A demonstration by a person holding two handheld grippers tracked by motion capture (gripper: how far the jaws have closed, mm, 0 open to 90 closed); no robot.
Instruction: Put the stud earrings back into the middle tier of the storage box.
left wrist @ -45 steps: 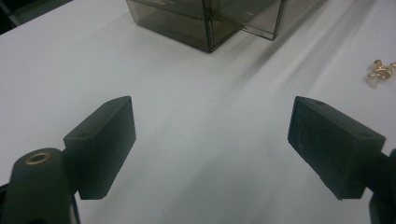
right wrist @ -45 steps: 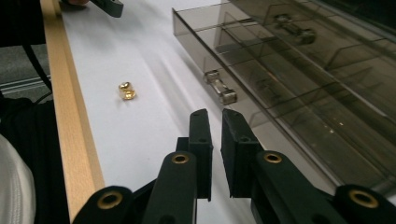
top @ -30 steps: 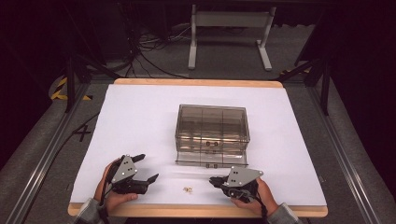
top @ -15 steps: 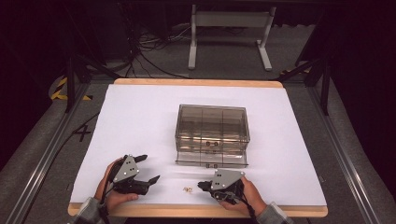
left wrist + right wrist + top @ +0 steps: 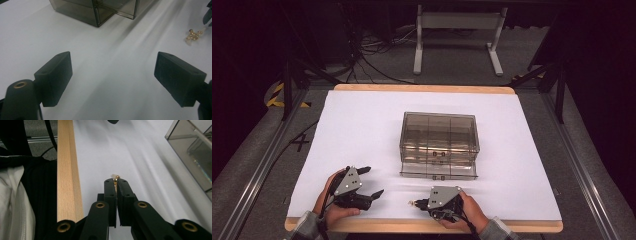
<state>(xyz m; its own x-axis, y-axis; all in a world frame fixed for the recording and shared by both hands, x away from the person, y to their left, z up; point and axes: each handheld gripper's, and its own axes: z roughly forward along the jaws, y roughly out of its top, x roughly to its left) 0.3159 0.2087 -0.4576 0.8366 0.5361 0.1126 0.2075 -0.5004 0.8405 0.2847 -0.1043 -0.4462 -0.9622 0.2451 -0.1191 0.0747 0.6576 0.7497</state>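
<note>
Since a second ago: right gripper (image 5: 418,203) slid leftward along the near edge, toward 9 o'clock, onto the spot where the small gold piece (image 5: 115,180) had lain; left gripper (image 5: 371,182) barely shifted.
Right gripper, nearest: jaws pressed together, clamped on the small gold piece, a whitish tip and a bit of gold poking out past the pads in the right gripper view; pointed toward 9 o'clock, low over the white table cover (image 5: 362,130).
Wooden table edge (image 5: 67,170): ran just beside the right gripper, at 6 o'clock of the cover.
Left gripper: jaws wide apart, holding nothing, bare cover between them; rested at about 7 o'clock of the table, aimed toward 3 o'clock.
Small gold piece, seen from the left gripper view: near the upper right, off the tip of the other gripper.
Smoked plastic drawer box (image 5: 439,142): stood at table centre, 12 o'clock of both grippers, well apart from them; lowest drawer (image 5: 438,170) pulled out toward 6 o'clock; small items inside too dim to name.
Risk, judged: grip taken only at the very tip of a tiny piece, so likely to slip or flick out on lifting; dropped near the wooden edge, could roll off the table.
Risk, judged: drawer opening shallow, so a low approach could knock the light box.
</note>
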